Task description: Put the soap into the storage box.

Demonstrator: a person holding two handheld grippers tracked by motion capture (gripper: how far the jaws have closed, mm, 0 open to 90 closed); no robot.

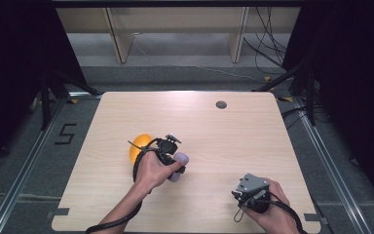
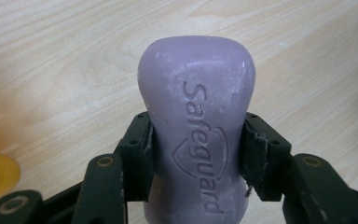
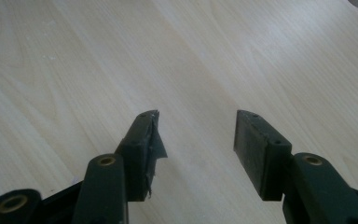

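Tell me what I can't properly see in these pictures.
- Purple soap bar: in the left gripper view its lower end is cut off by the bottom edge, and its sides are covered where the left tool clamps it.
- Orange thing: in the high view the hand and tool hide its right part, so I cannot tell what it is.
- Right tool: in the high view the hand and grey plate hide its open jaws.

One purple soap bar (image 2: 196, 126), one yellow object (image 1: 139, 146), two tools.
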